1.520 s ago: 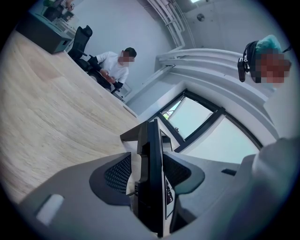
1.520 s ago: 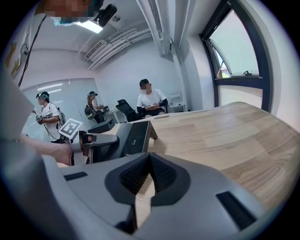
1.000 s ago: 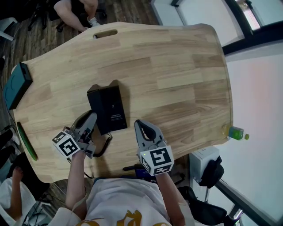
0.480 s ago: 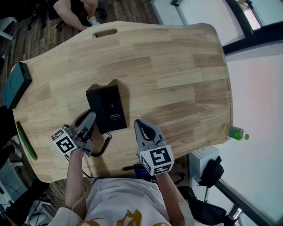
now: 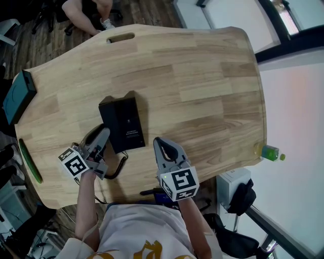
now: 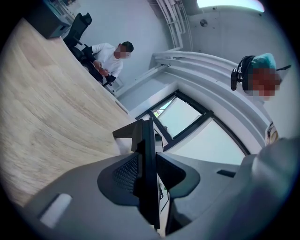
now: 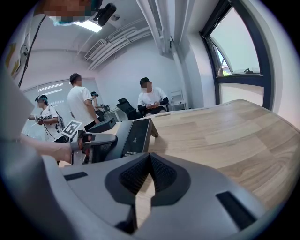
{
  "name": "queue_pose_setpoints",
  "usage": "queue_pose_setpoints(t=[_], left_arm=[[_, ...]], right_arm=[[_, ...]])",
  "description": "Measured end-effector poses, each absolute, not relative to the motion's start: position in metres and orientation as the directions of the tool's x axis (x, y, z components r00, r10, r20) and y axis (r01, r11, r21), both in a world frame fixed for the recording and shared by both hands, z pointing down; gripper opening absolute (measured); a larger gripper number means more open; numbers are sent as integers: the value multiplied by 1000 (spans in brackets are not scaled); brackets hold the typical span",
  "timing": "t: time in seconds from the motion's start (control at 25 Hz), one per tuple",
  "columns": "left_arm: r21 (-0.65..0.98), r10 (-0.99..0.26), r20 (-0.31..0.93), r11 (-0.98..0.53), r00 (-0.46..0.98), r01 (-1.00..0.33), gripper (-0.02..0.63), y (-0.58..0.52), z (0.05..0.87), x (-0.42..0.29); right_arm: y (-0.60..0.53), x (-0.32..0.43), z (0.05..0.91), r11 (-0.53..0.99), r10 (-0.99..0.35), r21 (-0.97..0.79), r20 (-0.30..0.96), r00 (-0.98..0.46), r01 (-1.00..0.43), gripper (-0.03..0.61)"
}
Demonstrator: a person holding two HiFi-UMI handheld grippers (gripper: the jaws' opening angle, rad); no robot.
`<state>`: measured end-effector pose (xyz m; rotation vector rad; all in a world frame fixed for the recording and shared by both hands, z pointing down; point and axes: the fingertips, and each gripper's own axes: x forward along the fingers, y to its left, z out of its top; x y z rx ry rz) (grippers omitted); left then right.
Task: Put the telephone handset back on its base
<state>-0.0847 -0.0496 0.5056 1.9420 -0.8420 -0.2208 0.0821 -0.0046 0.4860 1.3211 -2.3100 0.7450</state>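
The black telephone base [image 5: 124, 124] lies on the wooden table [image 5: 202, 86]; it also shows in the right gripper view [image 7: 136, 136]. The dark handset [image 5: 90, 135] sits against the base's left side, its coiled cord [image 5: 120, 166] trailing toward me. My left gripper [image 5: 104, 134] lies over the handset, rolled on its side. A thin black edge, apparently the handset, stands between the pads of the left gripper [image 6: 149, 157]. The jaws are opening and a light gap shows beside one pad. My right gripper [image 5: 159, 142] hangs shut and empty right of the base, also in its own view [image 7: 150, 159].
A teal box [image 5: 17, 98] and a green strip [image 5: 30, 162] lie at the table's left edge. A hand slot [image 5: 120, 38] is cut near the far edge. A person [image 5: 86, 12] sits beyond the table. A green bottle [image 5: 270, 152] stands off the right edge.
My left gripper has shifted slightly to the left beside the base. The right gripper has held still.
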Motion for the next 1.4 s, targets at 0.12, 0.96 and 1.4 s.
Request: queue_pose_setpoints(t=[0.12,0.96,1.4], left_arm=[[839,-629,202,-285,751,-464,107,-50,506,-85],[927,-638,45,-260,768,-271,71,-54,504,-82],[845,-682,152,-286,715,-453,72,-57,508,-81]], right_arm=[[-4,82,486,419,-673,-259,555,-489,-870,3],[-3,78,487,429,-659,-271,558,-504,-862,3],[-6,79,487,428,-660,-270,559,-503,-862,3]])
